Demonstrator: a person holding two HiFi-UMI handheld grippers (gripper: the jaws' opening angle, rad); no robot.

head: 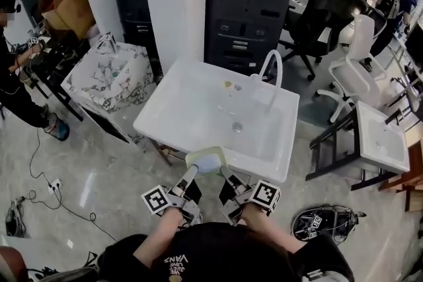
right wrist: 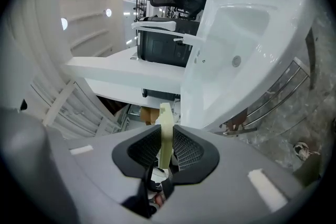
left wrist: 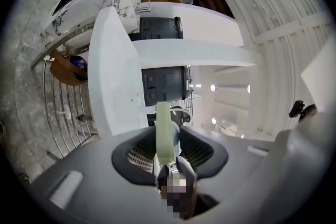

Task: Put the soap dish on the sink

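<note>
A pale green soap dish hangs at the front rim of the white sink, held from both sides. My left gripper is shut on its left edge and my right gripper on its right edge. In the left gripper view the dish shows edge-on between the pads of the left gripper, with the sink ahead. In the right gripper view the dish stands edge-on in the right gripper, and the sink basin lies beyond. A white faucet rises at the sink's back.
A marble-patterned sink stands to the left and another white sink to the right. A black cabinet is behind the sink, with a black office chair and a white chair. A person stands far left. Cables lie on the floor.
</note>
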